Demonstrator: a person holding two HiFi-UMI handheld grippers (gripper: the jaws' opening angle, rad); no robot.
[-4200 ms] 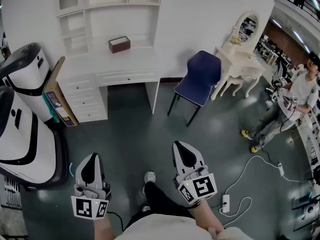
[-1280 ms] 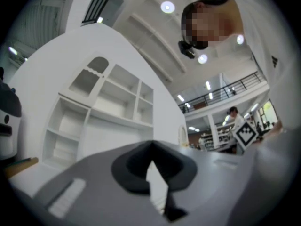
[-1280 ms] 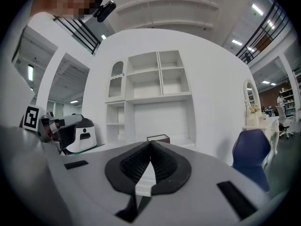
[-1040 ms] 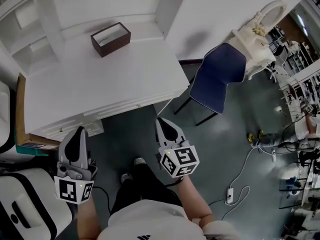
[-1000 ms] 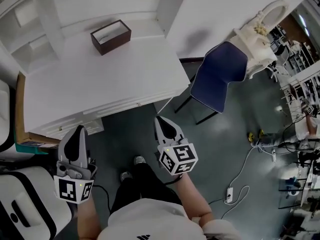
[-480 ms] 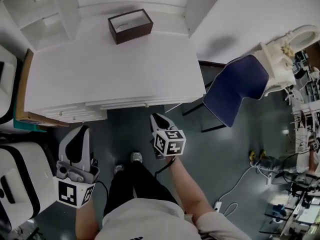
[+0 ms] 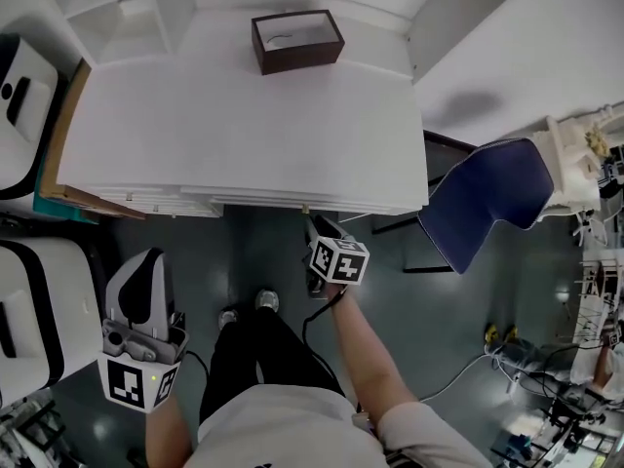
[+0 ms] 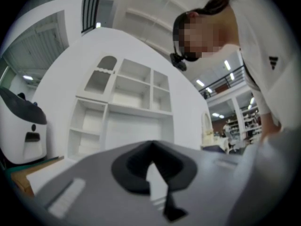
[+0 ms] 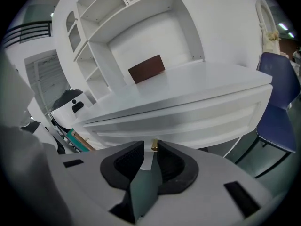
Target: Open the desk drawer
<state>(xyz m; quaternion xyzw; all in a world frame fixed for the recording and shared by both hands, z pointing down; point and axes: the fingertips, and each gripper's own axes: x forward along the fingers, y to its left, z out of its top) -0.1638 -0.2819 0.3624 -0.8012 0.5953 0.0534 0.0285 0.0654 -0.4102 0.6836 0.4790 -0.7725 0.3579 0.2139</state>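
The white desk (image 7: 244, 115) fills the top of the head view, and its drawer front (image 9: 188, 121) runs along the desk's near edge. A small brass drawer knob (image 9: 154, 145) sits right at the mouth of my right gripper (image 9: 149, 144). Those jaws have just been opening; a narrow gap separates them and the pads do not press on the knob. In the head view the right gripper (image 7: 317, 225) reaches under the desk edge, close to the knob (image 7: 305, 208). My left gripper (image 7: 146, 266) hangs low at the left, away from the desk, its fingertips (image 8: 150, 143) touching with nothing between them.
A brown open box (image 7: 297, 42) stands at the back of the desk top. A blue chair (image 7: 487, 198) is at the right of the desk. White machines (image 7: 24, 300) and a cardboard piece (image 7: 58, 159) crowd the left. Cables lie on the floor at the lower right.
My right gripper has gone forward and down to the desk's front edge, and its jaws have parted. The left gripper has stayed low at the left.
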